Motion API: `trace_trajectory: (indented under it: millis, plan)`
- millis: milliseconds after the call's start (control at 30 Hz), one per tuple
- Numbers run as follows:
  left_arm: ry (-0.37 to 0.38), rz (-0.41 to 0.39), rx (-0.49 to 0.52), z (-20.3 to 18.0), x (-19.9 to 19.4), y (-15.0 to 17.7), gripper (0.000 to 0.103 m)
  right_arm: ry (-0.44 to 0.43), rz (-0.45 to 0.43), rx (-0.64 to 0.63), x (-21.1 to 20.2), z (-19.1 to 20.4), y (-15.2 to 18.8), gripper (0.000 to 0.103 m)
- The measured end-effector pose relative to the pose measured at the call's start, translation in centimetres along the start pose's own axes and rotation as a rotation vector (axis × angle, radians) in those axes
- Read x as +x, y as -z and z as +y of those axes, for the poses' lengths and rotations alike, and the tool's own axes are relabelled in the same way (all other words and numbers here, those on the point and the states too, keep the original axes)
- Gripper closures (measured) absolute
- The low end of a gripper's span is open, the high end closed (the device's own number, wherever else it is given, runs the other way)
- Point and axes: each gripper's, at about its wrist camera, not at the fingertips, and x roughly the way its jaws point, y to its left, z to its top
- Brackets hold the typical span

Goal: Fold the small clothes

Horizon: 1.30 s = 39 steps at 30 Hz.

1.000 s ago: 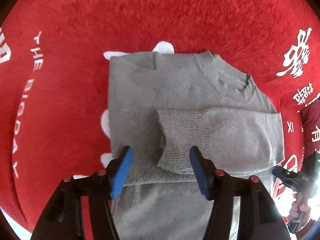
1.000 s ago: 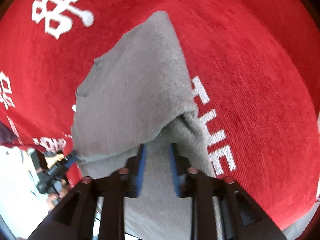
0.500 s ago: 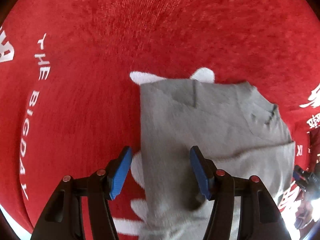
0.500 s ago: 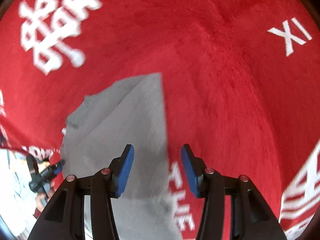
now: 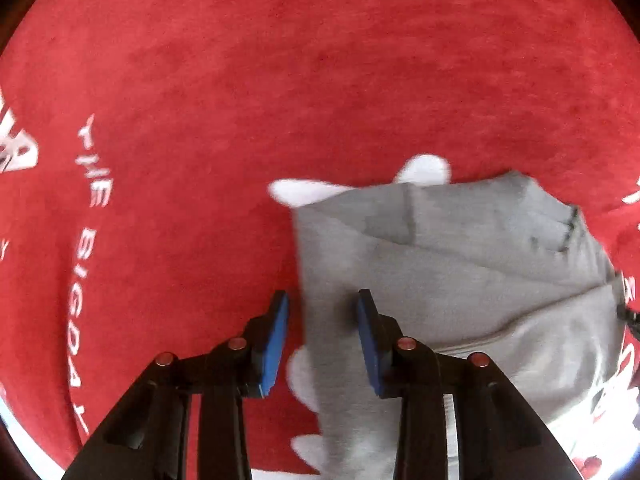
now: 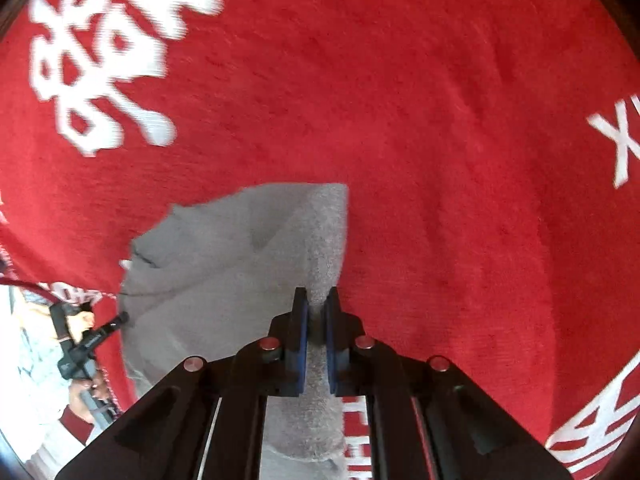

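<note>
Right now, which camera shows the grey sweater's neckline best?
The left wrist view: the grey sweater lies mostly in frame, neckline visible at the right. The right wrist view shows the right gripper pinching one edge.

The place looks like a home or a room dressed for a celebration, though the frames show too little of it to be sure. Nearly all of both views is filled by a red plush cloth (image 5: 320, 100) printed in white with large Chinese characters (image 6: 104, 60), the words "THE BIGDAY" (image 5: 86, 264) and Roman numerals (image 6: 624, 140), as on wedding decor. At the left edge of the right wrist view, beyond the cloth's border, a pale, brightly lit floor (image 6: 32, 360) shows.
</note>
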Motion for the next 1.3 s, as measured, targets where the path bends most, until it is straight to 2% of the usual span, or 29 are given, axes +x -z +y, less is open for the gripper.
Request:
trace_trajectory:
  millis: [67, 100, 133, 200, 233, 267, 367, 433, 467, 567, 600, 700, 800, 1000, 1300]
  plan:
    - [0.017, 0.0, -0.063, 0.9, -0.6, 0.1, 0.067, 0.035, -0.002, 0.029, 0.5, -0.9, 0.2, 0.092]
    - [0.008, -0.009, -0.063, 0.9, -1.1, 0.3, 0.067, 0.038, -0.012, 0.046, 0.4, -1.2, 0.4, 0.086]
    - [0.006, -0.017, -0.052, 0.9, -1.8, 0.5, 0.067, 0.051, -0.026, 0.061, 0.1, -1.2, 0.7, 0.074]
    - [0.055, -0.027, -0.02, 0.3, -3.3, 1.2, 0.062, 0.071, -0.038, 0.064, -0.6, -0.9, 1.5, 0.06]
    - [0.093, -0.023, -0.008, 0.0, -3.9, 1.7, 0.054, 0.073, -0.043, 0.059, -0.9, -0.6, 2.0, 0.06]
    - [0.123, -0.022, 0.003, -0.3, -4.5, 2.2, 0.038, 0.077, -0.051, 0.046, -1.3, 0.0, 2.6, 0.06]
    - [0.234, 0.001, 0.074, -2.7, -5.6, 3.8, 0.038, 0.067, -0.075, -0.017, -2.7, 2.1, 4.5, 0.06]
    - [0.274, 0.044, 0.11, -4.4, -4.9, 4.8, 0.038, 0.045, -0.072, -0.067, -3.1, 4.0, 6.0, 0.06]
    - [0.269, 0.066, 0.131, -5.2, -4.3, 5.1, 0.038, 0.038, -0.064, -0.087, -3.0, 4.6, 6.5, 0.06]
    - [0.107, 0.105, 0.198, -6.6, -1.9, 6.4, 0.038, 0.042, -0.01, -0.147, -1.7, 6.7, 7.9, 0.06]
    - [0.086, 0.1, 0.2, -6.4, -1.8, 6.7, 0.038, 0.045, 0.01, -0.165, -1.2, 7.3, 8.5, 0.06]
    - [0.079, 0.086, 0.167, -5.5, -3.0, 7.6, 0.038, 0.045, 0.039, -0.21, -1.1, 7.9, 9.8, 0.06]
    - [0.046, 0.083, 0.158, -4.9, -4.1, 8.6, 0.038, 0.052, 0.063, -0.223, -1.0, 8.3, 11.2, 0.054]
    - [0.006, 0.122, 0.089, -3.4, -5.6, 11.1, 0.038, 0.04, 0.105, -0.199, -1.7, 8.1, 13.3, 0.048]
    - [0.005, 0.171, 0.13, -6.5, -6.2, 15.2, 0.038, 0.056, 0.126, -0.184, -1.9, 9.5, 16.0, 0.046]
